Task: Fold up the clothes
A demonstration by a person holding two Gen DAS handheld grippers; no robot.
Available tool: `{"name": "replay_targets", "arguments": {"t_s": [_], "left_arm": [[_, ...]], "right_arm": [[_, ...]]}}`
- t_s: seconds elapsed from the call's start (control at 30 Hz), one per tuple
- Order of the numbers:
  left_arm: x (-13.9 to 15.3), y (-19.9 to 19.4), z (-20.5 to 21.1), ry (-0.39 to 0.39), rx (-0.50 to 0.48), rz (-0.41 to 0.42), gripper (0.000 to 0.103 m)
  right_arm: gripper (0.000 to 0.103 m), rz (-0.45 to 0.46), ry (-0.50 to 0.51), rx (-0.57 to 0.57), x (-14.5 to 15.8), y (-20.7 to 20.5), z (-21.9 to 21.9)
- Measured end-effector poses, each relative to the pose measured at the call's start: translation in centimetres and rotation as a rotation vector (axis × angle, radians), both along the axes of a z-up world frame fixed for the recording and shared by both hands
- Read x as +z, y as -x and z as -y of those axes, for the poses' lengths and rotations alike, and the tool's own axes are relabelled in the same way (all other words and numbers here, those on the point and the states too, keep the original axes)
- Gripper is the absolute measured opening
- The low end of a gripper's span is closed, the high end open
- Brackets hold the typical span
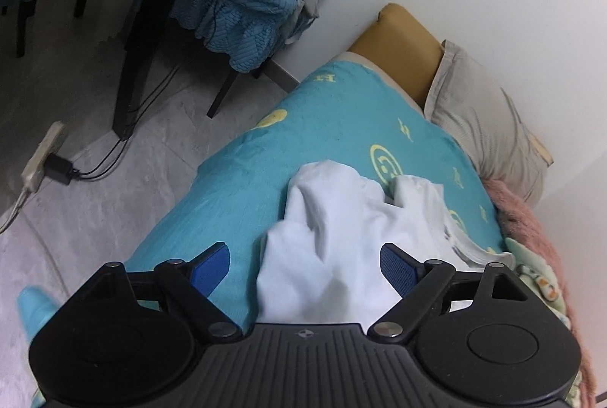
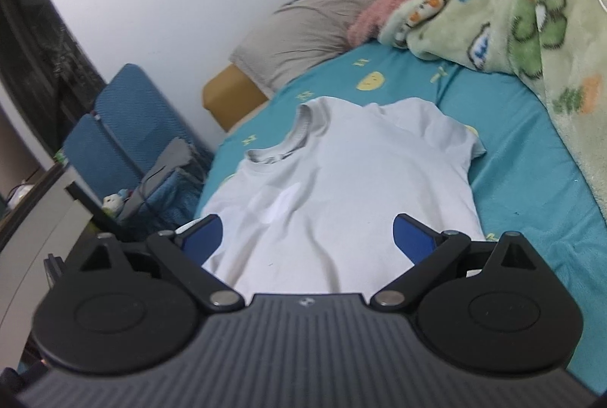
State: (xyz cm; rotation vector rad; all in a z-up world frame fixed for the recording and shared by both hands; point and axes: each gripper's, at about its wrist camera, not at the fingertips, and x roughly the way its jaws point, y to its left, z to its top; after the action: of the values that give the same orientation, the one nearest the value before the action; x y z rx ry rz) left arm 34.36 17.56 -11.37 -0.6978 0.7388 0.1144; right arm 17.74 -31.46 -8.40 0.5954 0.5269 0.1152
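A white T-shirt [image 2: 341, 180] lies on the turquoise bed sheet [image 2: 531, 161], collar toward the pillow, one short sleeve spread to the right. In the left wrist view the same T-shirt [image 1: 341, 237] shows a rumpled sleeve and side near the bed's edge. My left gripper [image 1: 305, 265] hovers over that part with its blue pads wide apart and nothing pressed between them. My right gripper [image 2: 307, 237] stands open above the shirt's lower body, pads clear of the cloth.
A grey pillow [image 2: 303, 28] and a tan headboard block [image 2: 231, 96] lie at the head of the bed. A green and pink blanket [image 2: 512, 9] is heaped on the right. Blue-covered chairs [image 1: 242, 9], a dark table leg [image 1: 151, 28] and a power strip [image 1: 41, 157] with cables stand on the floor.
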Motion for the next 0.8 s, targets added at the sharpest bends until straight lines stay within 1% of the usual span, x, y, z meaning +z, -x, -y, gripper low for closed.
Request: {"name": "replay_targets", "arguments": {"t_s": [0.1, 0.2, 0.27, 0.3, 0.33, 0.37, 0.43, 0.47, 0.53, 0.63, 0.7, 0.8], "left_arm": [[-1.3, -1.3, -0.1, 0.022, 0.005, 0.031, 0.087], [-1.7, -2.3, 0.3, 0.015, -0.03, 0.056, 0.076], [-1.9, -3.2, 1.1, -0.023, -0.078, 0.044, 0.068], [-1.9, -3.6, 1.7, -0.049, -0.101, 0.035, 0.06], [-2.0, -4.1, 2.3, -0.077, -0.123, 0.026, 0.052], [-2.0, -4.5, 2.9, -0.109, -0.139, 0.013, 0.049], [-2.1, -5.1, 4.0, -0.176, -0.162, -0.015, 0.034], [-2.1, -5.4, 4.6, -0.211, -0.169, -0.027, 0.03], [-1.8, -5.5, 5.5, -0.27, -0.188, -0.026, 0.017], [-1.0, -5.7, 7.3, -0.387, -0.219, -0.028, 0.01], [-0.1, -5.7, 8.7, -0.481, -0.246, -0.03, 0.009], [1.7, -5.5, 11.1, -0.63, -0.293, -0.006, 0.009]], "right_arm": [[0.098, -0.02, -0.002, 0.002, -1.0, -1.1, 0.2], [0.098, -0.038, 0.012, 0.003, -1.8, -2.0, 0.1], [0.098, -0.048, 0.007, 0.005, -2.2, -2.4, 0.1], [0.098, -0.053, 0.003, 0.007, -2.3, -2.5, 0.1], [0.098, -0.056, 0.001, 0.007, -2.4, -2.7, 0.1], [0.098, -0.057, 0.003, 0.007, -2.4, -2.7, 0.1], [0.098, -0.056, 0.014, 0.004, -2.4, -2.7, 0.0], [0.098, -0.057, 0.019, 0.001, -2.4, -2.7, 0.0], [0.098, -0.06, 0.024, -0.005, -2.5, -2.6, 0.1], [0.098, -0.062, 0.037, -0.014, -2.4, -2.5, 0.1], [0.098, -0.061, 0.045, -0.02, -2.4, -2.5, 0.1], [0.098, -0.058, 0.054, -0.03, -2.3, -2.4, 0.2]]}}
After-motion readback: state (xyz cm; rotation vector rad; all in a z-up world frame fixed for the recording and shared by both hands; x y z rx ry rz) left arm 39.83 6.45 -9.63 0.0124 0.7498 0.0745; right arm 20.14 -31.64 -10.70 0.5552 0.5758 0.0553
